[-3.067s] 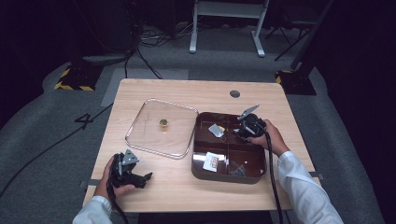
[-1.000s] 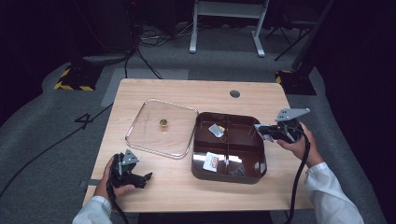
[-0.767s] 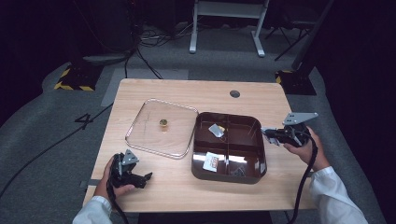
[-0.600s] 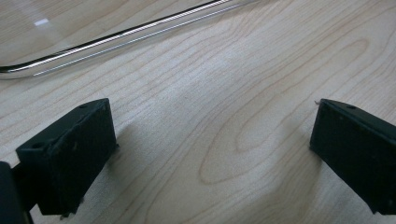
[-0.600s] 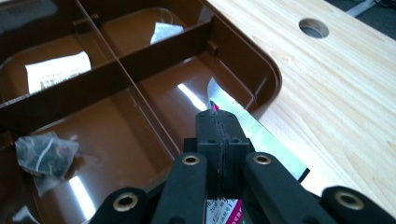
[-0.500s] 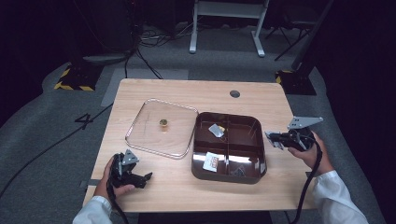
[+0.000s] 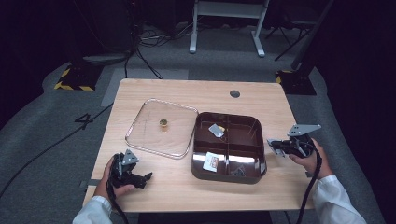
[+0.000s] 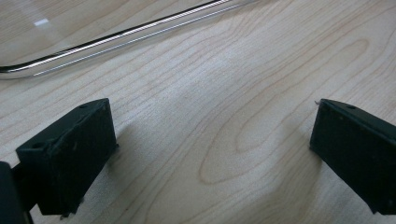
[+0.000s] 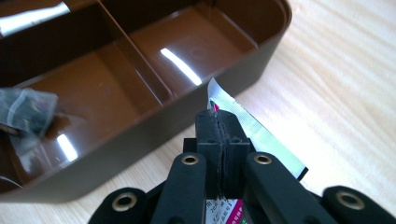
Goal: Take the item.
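high view: a wooden table (image 7: pixel 261 196) is seen with a brown box (image 7: pixel 228 146) right of centre and a clear lid (image 7: pixel 161 127) lying flat just left of it, their edges close or touching. a small brass knob (image 7: pixel 163 122) sits at the middle of the lid. the box is split into compartments; a small packet (image 7: pixel 215 130) lies in a far one, a white card (image 7: pixel 211 162) in the near left one and a dark bag (image 7: pixel 238 171) in the near right one.

the right gripper (image 7: pixel 276 146) is held off the box's right side, pointing towards it. in the right gripper view its jaws are seen clenched on a sachet (image 9: pixel 243 122), a thin white and green one that sticks out past the tips and lies over the table just outside the box's wall (image 9: pixel 154 135).

the left gripper (image 7: pixel 144 177) is held at the near left of the table, close to the lid's near edge. in the left gripper view its jaws are spread wide over bare wood, with nothing between them, and the lid's rim (image 8: pixel 116 37) is seen beyond.
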The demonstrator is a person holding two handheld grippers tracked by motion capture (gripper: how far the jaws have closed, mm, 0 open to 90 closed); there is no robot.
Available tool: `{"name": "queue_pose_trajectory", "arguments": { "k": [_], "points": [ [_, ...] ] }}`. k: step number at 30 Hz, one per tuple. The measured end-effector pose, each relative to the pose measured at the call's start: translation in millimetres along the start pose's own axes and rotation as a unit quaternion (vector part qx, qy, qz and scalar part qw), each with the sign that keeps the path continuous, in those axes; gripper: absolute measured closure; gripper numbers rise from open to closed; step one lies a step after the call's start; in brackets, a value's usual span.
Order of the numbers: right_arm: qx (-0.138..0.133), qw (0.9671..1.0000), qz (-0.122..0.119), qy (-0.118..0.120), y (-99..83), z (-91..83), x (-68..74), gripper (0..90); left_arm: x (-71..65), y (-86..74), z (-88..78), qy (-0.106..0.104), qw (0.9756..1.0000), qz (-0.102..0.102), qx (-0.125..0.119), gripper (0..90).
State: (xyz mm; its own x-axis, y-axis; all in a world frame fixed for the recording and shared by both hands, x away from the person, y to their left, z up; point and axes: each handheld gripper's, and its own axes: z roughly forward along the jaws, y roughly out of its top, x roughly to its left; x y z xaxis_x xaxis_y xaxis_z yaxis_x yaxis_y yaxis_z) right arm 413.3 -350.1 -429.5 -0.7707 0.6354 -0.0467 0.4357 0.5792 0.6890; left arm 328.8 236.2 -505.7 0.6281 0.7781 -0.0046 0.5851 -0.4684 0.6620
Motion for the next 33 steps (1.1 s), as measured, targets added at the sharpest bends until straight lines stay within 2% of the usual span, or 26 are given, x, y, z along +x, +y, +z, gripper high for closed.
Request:
{"name": "queue_pose_trajectory", "arguments": {
  "k": [8, 20, 24, 25, 29, 31, 33],
  "points": [
    [0.014, 0.9999, 0.009, 0.002, -13.3, 8.3, -4.9, 90.0, 0.1, 0.0, 0.0, 0.000, 1.0000, 0.001, 0.000, 0.5],
    [0.017, 0.9997, 0.016, 0.010, -21.8, 12.7, -6.2, 89.7, 0.0, 0.0, 0.0, 0.000, 1.0000, 0.000, 0.000, 0.4],
    [0.013, 0.9997, 0.018, 0.009, -22.6, 12.2, -6.4, 85.9, 0.1, 0.0, 0.0, 0.000, 1.0000, 0.001, 0.000, 0.5],
    [0.011, 0.9997, 0.018, 0.007, -22.2, 10.8, -6.2, 80.7, 0.1, 0.0, 0.0, 0.000, 1.0000, 0.000, 0.000, 0.4],
    [0.004, 0.9998, 0.018, 0.000, -21.1, 7.5, -6.6, 74.1, 0.1, 0.0, 0.0, 0.000, 1.0000, 0.001, 0.000, 0.4],
    [-0.001, 0.9998, 0.016, -0.009, -20.5, 5.2, -6.5, 65.1, 0.1, 0.0, 0.0, 0.000, 1.0000, 0.001, 0.000, 0.4],
    [-0.002, 0.9997, 0.018, -0.016, -20.5, 3.0, -6.6, 60.4, 0.1, 0.0, 0.0, 0.000, 1.0000, 0.001, 0.000, 0.4]
  ]
}}
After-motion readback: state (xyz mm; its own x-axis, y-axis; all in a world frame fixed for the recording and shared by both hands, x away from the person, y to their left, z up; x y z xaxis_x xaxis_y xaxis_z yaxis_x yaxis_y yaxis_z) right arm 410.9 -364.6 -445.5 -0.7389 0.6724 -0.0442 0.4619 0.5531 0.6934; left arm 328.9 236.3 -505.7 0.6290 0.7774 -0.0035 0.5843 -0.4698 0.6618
